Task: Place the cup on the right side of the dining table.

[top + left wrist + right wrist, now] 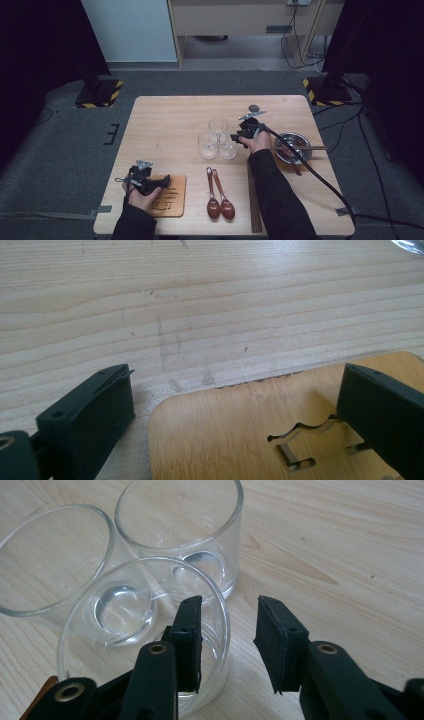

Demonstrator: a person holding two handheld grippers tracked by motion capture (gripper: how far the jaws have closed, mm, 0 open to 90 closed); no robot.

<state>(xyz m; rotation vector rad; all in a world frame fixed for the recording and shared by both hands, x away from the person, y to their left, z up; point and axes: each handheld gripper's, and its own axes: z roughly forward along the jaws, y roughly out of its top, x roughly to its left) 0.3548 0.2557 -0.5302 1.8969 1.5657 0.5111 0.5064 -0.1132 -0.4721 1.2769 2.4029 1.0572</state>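
Straddling the nearest glass's [145,630] rim, right gripper [227,645] unclamped.

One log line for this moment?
right tongs: astride nearest glass rim, one jaw inside, not clamped | left tongs: open over coaster | spoons: untouched

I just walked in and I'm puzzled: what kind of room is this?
Probably a lab or studio set up for recording, not a dining room: a table laid with glasses and spoons stands on grey carpet, with black stands on hazard-striped bases and loose cables.
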